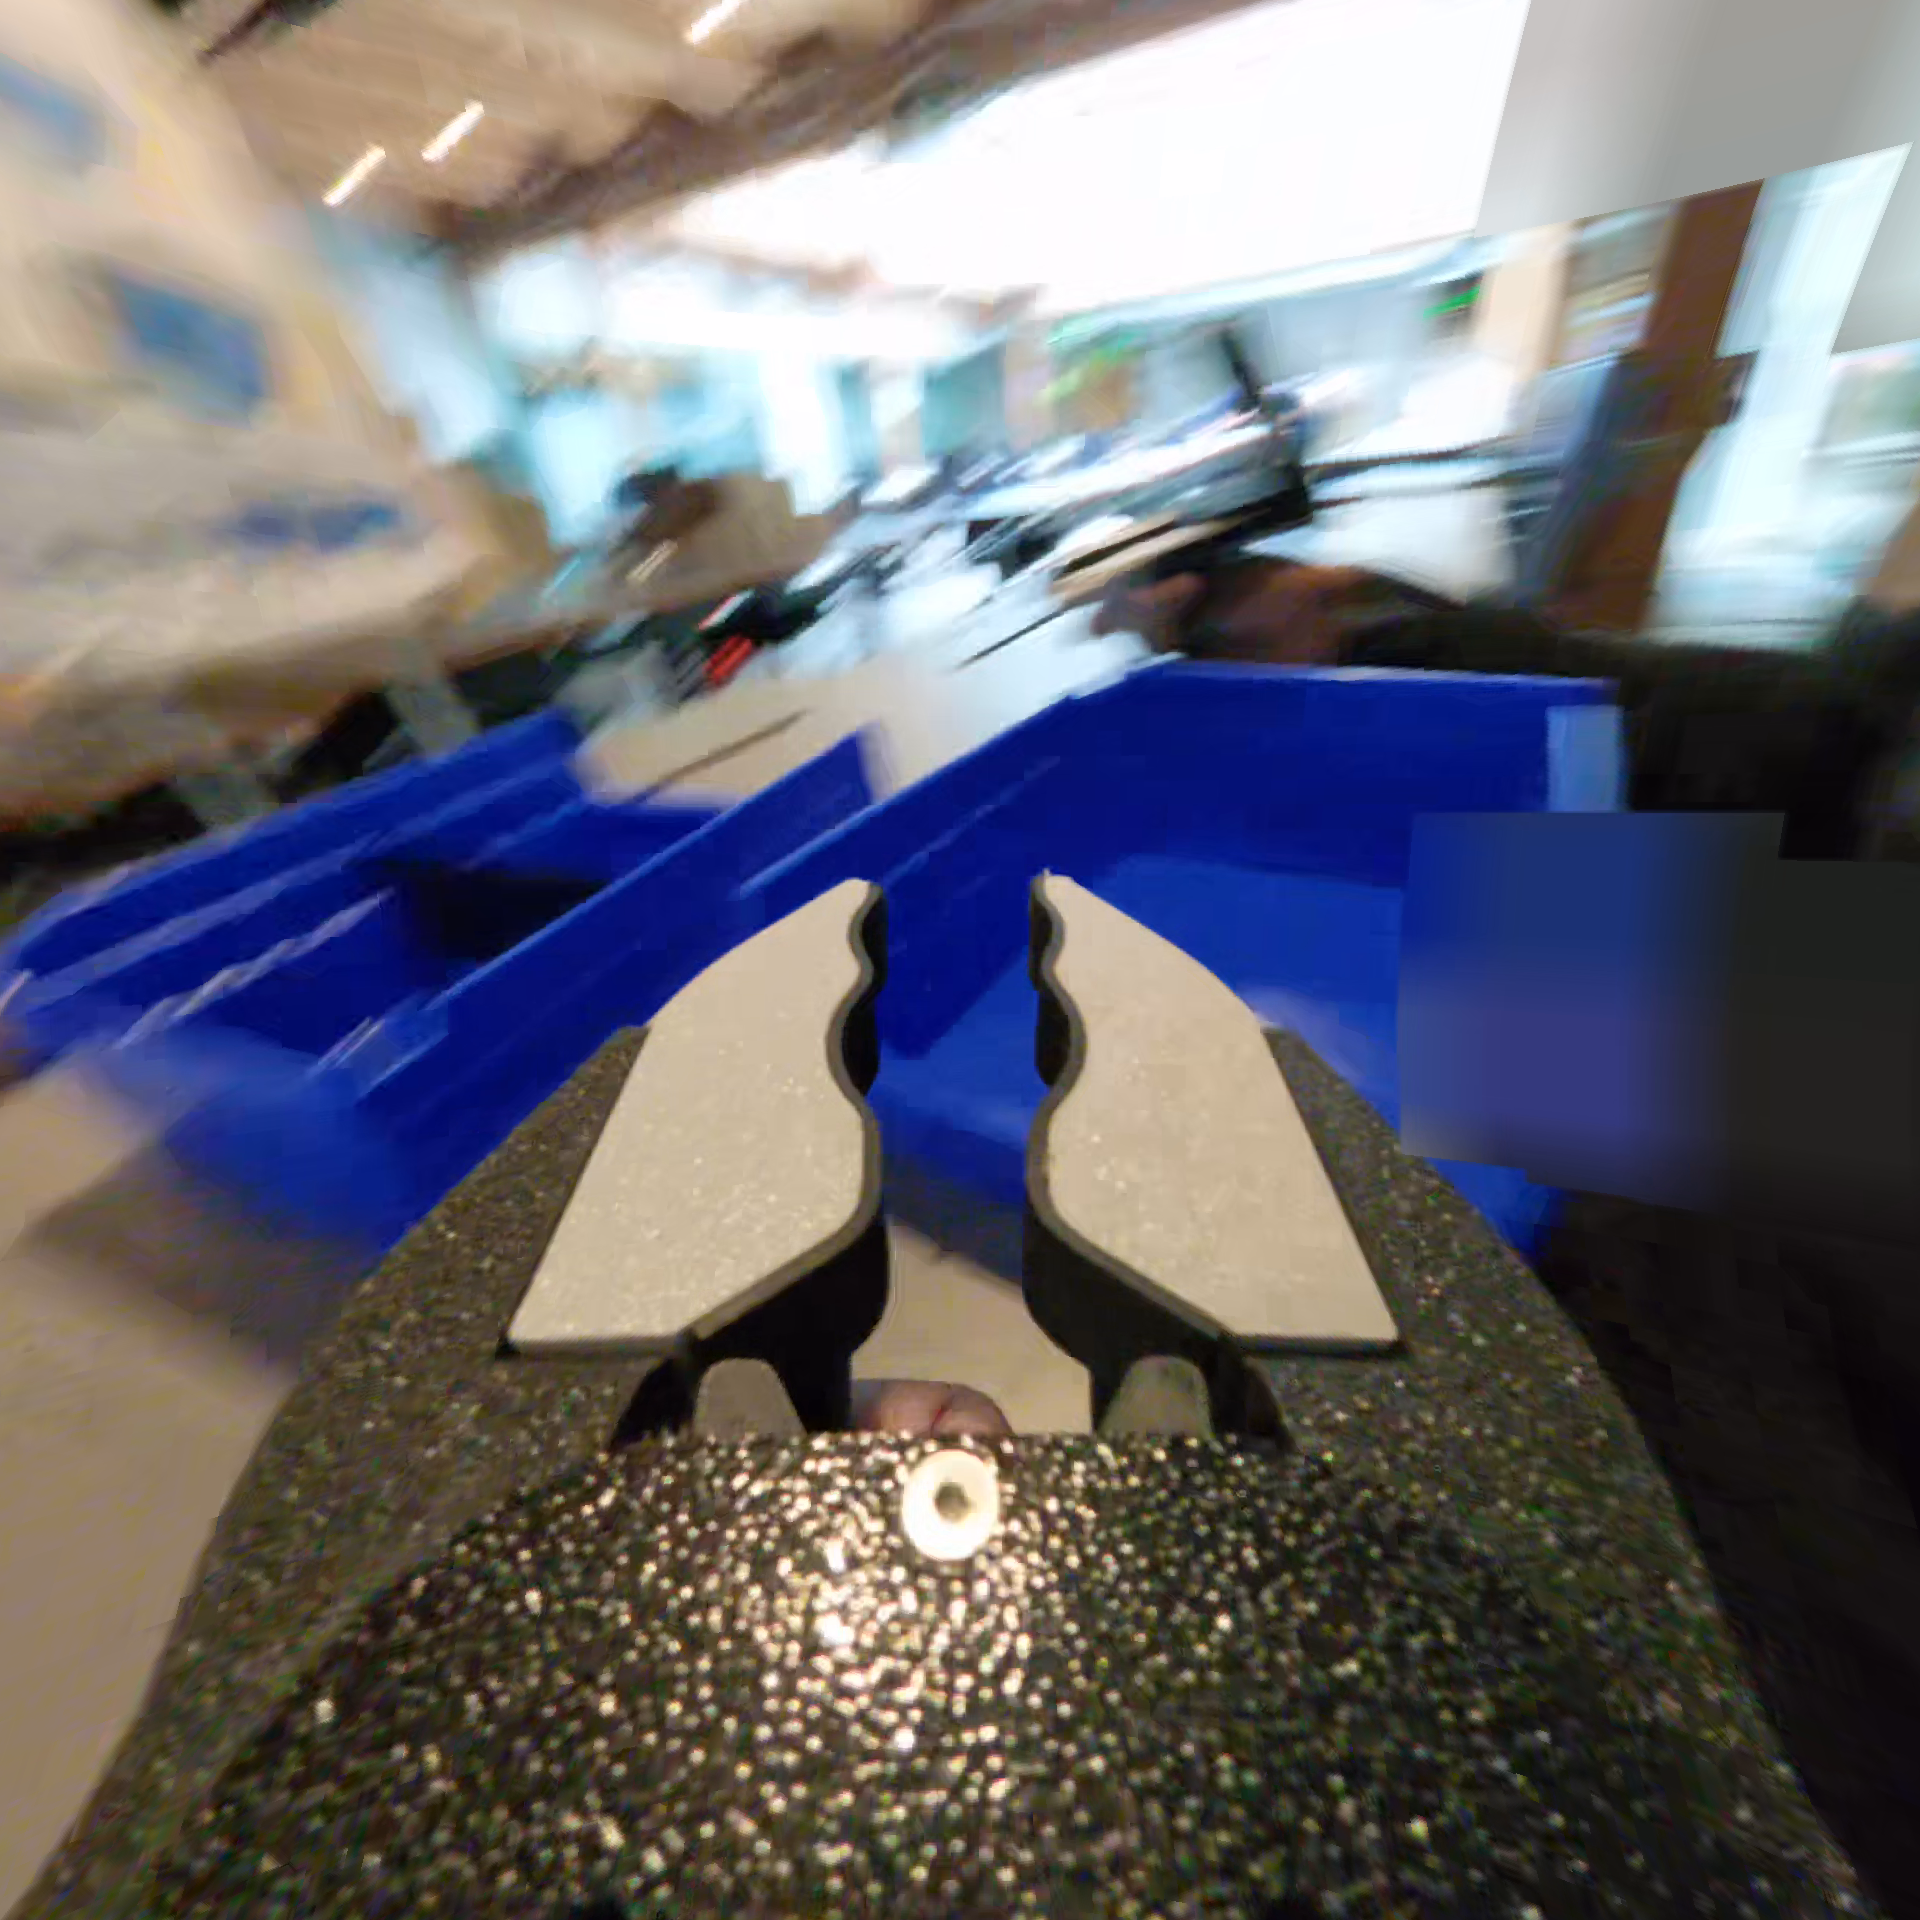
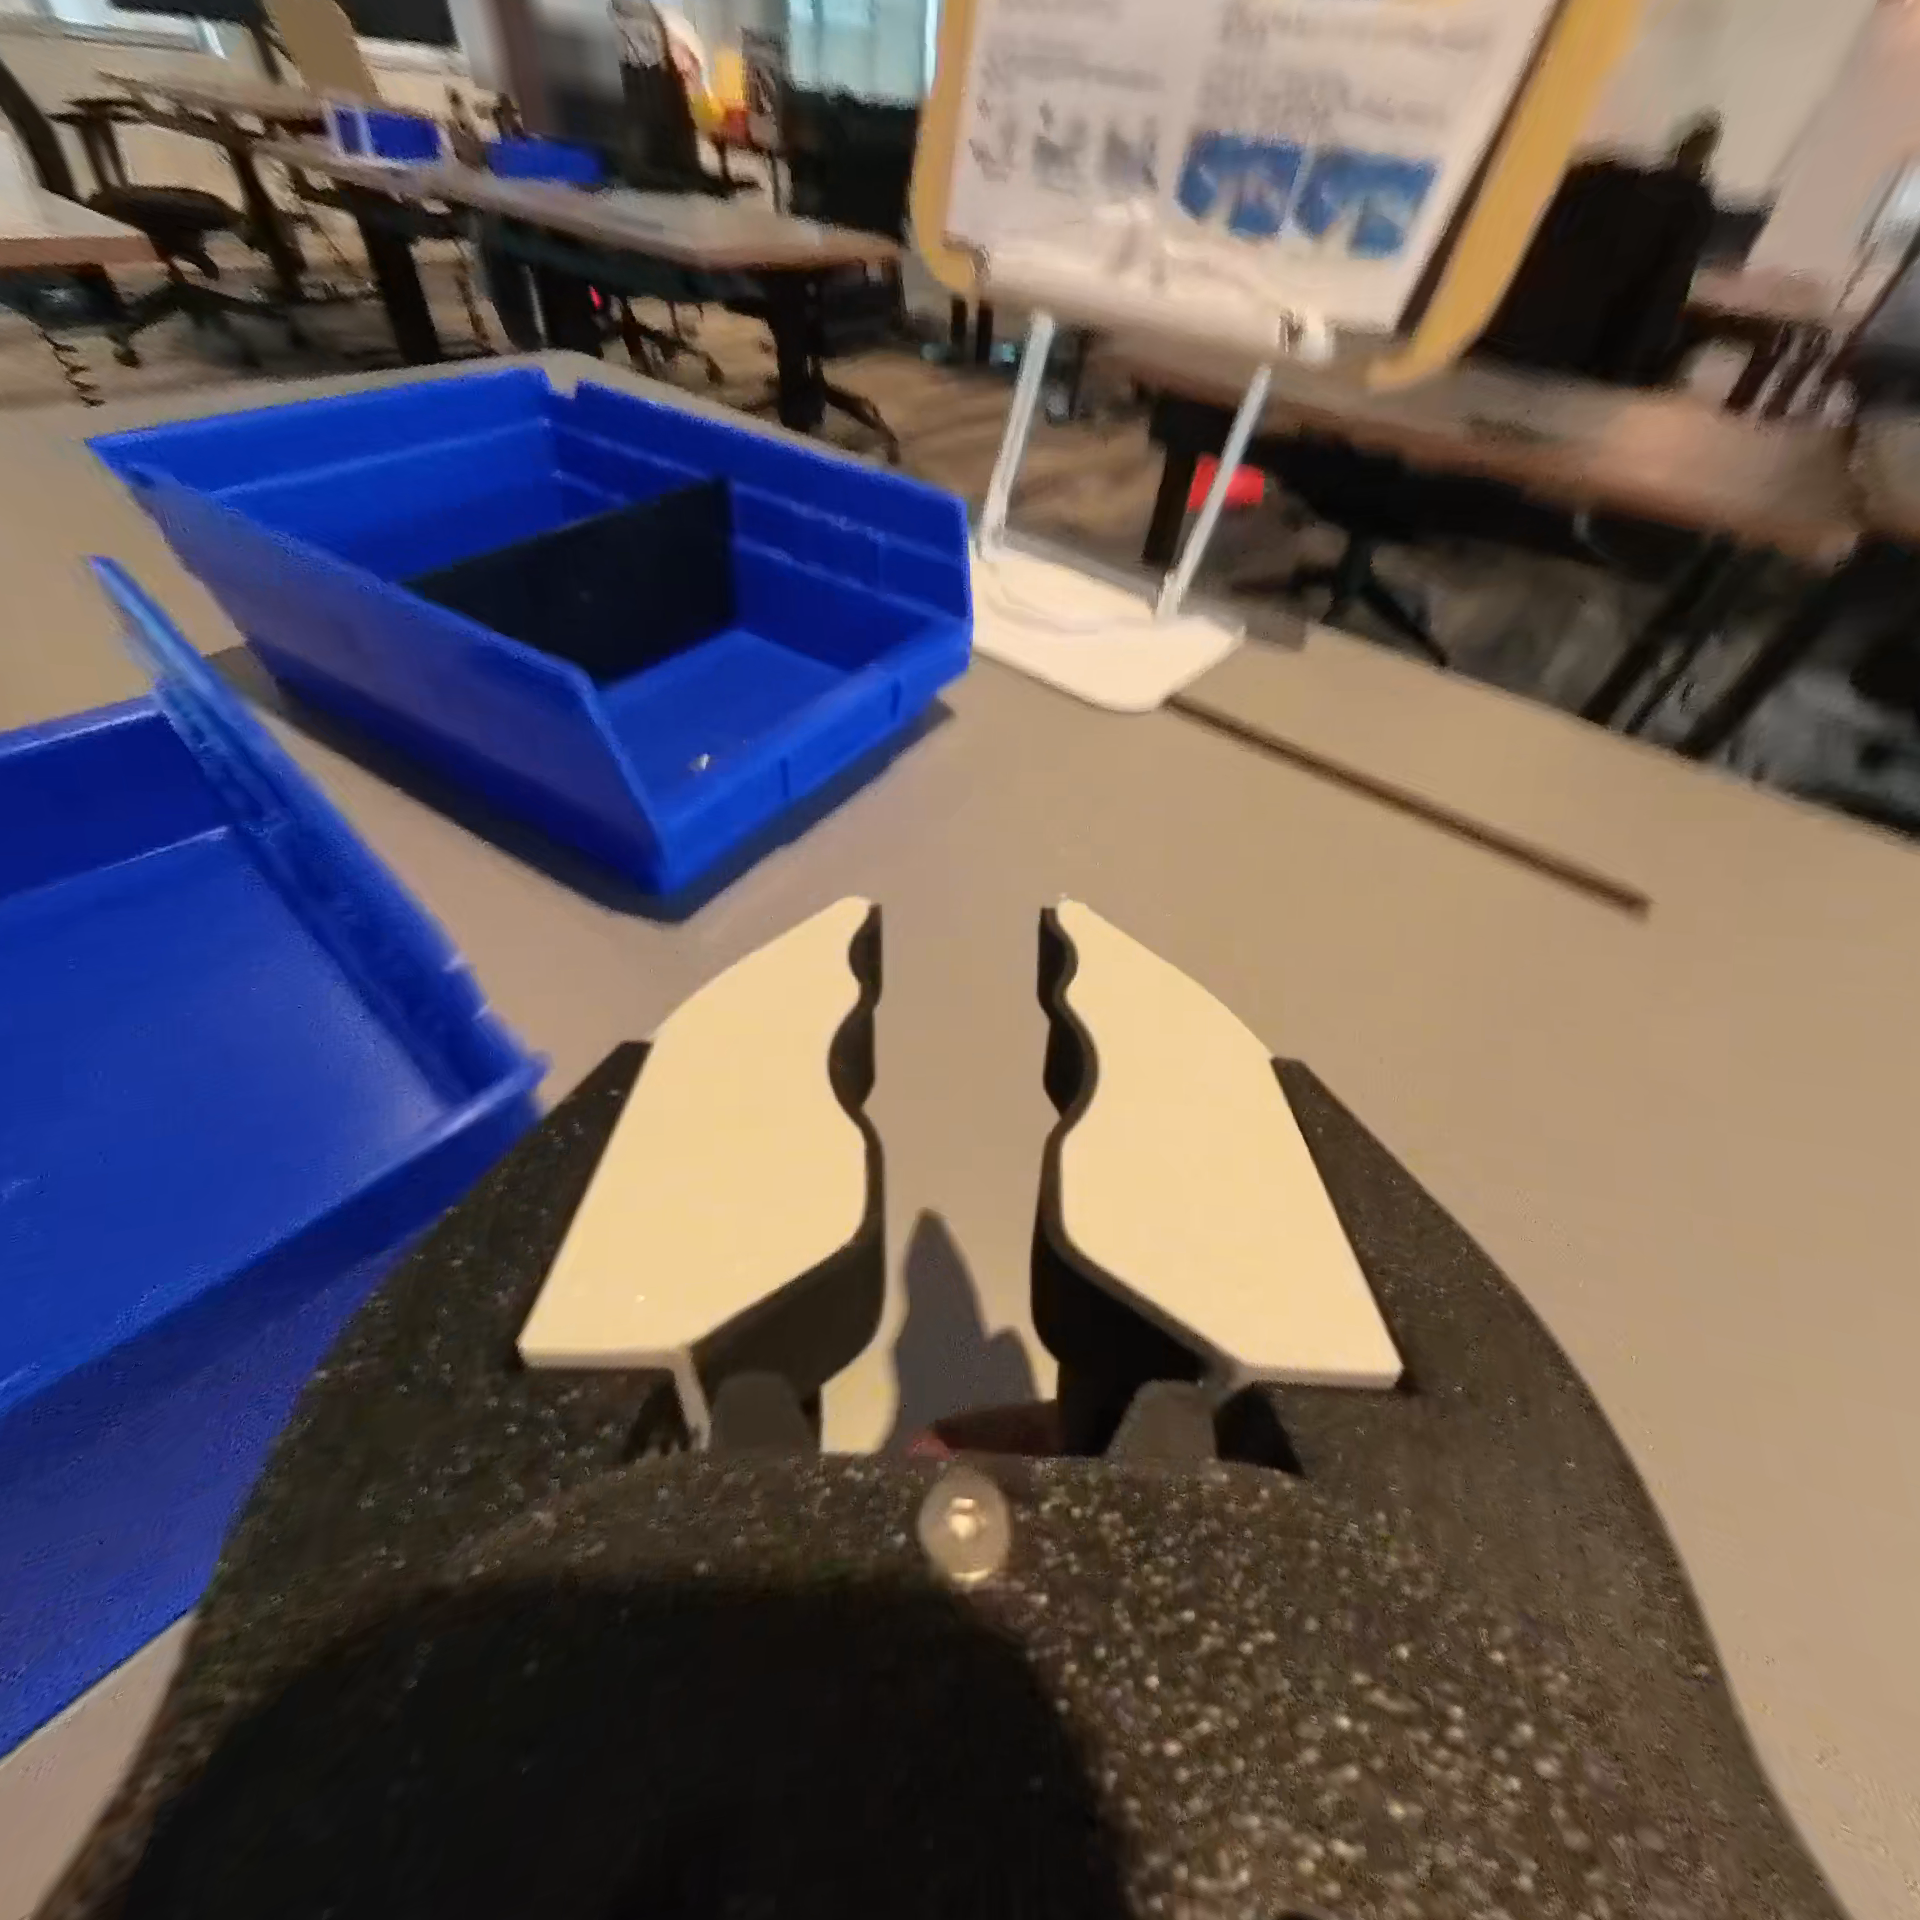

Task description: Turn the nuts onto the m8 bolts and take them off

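Left gripper (image 1: 956,904): fingers spread apart with nothing between them, pointing at the near blue bin (image 1: 1247,790); the view is pretty motion-blurred.
Right gripper (image 2: 961,920): also spread with nothing held, hanging over bare grey table (image 2: 1351,1039).
Bins: two blue ones side by side; in the right wrist view the far bin (image 2: 790,717) has a dark divider (image 2: 613,592) across it, and the near bin (image 2: 208,1039) sits just left of the gripper.
Nuts and bolts: honestly can't make them out; only a tiny shiny speck (image 2: 701,762) on the far bin's floor, too small to tell.
Background: a sign board on a white stand (image 2: 1101,623) behind the bins.
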Action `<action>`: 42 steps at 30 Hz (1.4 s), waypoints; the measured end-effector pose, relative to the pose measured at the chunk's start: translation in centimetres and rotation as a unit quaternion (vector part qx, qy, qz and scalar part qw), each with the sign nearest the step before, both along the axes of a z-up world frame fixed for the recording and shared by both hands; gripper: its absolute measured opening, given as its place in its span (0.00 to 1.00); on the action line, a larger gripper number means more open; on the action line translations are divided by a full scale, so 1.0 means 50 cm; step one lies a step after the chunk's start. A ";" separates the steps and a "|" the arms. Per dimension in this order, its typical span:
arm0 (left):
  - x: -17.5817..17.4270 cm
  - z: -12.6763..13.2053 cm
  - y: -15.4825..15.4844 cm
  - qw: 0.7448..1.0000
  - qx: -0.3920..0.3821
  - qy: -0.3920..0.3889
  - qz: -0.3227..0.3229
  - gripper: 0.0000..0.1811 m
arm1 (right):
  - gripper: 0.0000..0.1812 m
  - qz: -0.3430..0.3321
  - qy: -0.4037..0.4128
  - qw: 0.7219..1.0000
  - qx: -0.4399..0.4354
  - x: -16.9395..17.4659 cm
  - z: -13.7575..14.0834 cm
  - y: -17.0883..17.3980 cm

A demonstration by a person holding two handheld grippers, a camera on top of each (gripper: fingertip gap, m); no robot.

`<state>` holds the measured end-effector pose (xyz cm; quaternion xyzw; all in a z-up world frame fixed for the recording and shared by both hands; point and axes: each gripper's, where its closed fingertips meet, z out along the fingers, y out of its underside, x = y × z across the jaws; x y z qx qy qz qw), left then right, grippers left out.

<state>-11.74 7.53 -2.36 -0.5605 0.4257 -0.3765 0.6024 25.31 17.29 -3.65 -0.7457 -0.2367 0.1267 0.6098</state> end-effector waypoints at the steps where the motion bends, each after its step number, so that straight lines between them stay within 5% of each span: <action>1: -0.025 -0.016 0.067 0.996 -0.046 0.026 0.077 0.15 | 0.16 -0.006 0.010 0.999 -0.030 0.010 -0.006 -0.031; 4: -0.085 -0.056 0.212 0.956 -0.169 0.075 0.226 0.23 | 0.17 0.045 0.072 0.993 -0.083 -0.021 0.012 -0.152; 8: -0.086 -0.054 0.310 0.930 -0.225 0.102 0.272 0.25 | 0.18 0.068 0.036 0.992 -0.104 -0.074 0.016 -0.263; 14: -0.081 -0.121 0.363 0.891 -0.264 0.230 0.291 0.17 | 0.19 0.111 -0.073 0.975 -0.180 -0.152 -0.066 -0.317; 17: -0.081 -0.123 0.363 0.896 -0.267 0.231 0.269 0.09 | 0.17 0.132 -0.089 0.967 -0.198 -0.164 -0.073 -0.315; 31: -0.389 -0.127 0.390 0.819 -0.236 0.397 0.340 0.06 | 0.09 0.126 -0.379 0.887 -0.230 0.044 -0.078 -0.170; 40: -0.603 -0.120 0.457 0.795 -0.224 0.419 0.377 0.07 | 0.09 0.005 -0.506 0.841 -0.191 0.239 -0.076 0.051; 42: -0.645 -0.107 0.476 0.778 -0.189 0.428 0.420 0.16 | 0.08 -0.052 -0.527 0.833 -0.159 0.275 -0.068 0.099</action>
